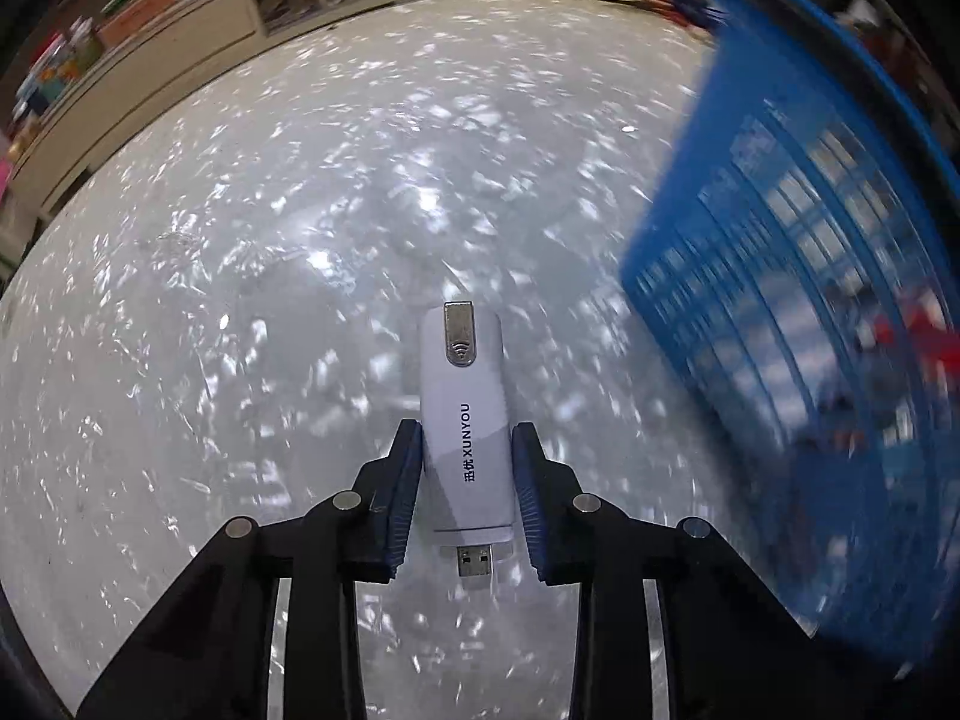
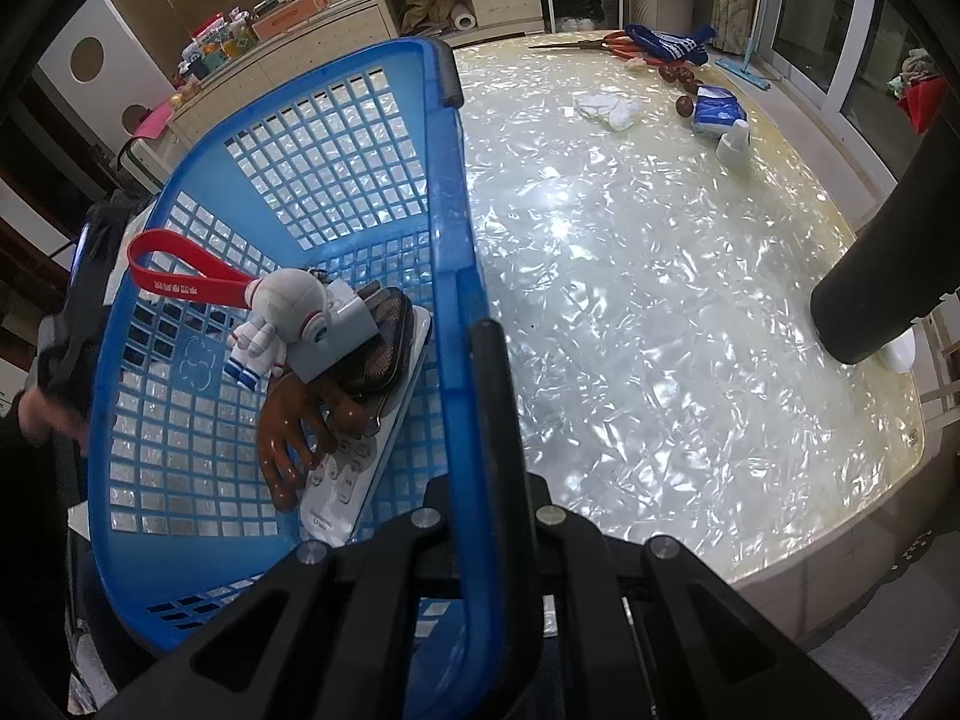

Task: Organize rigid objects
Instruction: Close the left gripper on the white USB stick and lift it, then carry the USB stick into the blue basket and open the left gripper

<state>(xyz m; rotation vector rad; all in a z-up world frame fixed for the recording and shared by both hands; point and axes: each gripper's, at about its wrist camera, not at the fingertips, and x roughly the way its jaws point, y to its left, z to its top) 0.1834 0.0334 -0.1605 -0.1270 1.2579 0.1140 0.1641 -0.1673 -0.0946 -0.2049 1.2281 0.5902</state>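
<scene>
White USB dongle [image 1: 467, 426] between left tongs [image 1: 465, 468]

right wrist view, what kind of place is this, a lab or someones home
Most likely a home living or dining room. A cluttered sideboard lines the back wall, everyday things like scissors and a tissue pack lie on the shell-patterned table, and a mop leans by the windows.

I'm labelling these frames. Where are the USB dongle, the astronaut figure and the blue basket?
USB dongle [image 1: 465, 420]: left wrist view, white body.
Astronaut figure [image 2: 288, 303]: right wrist view, helmet.
Blue basket [image 2: 447, 228]: right wrist view, near rim.
</scene>
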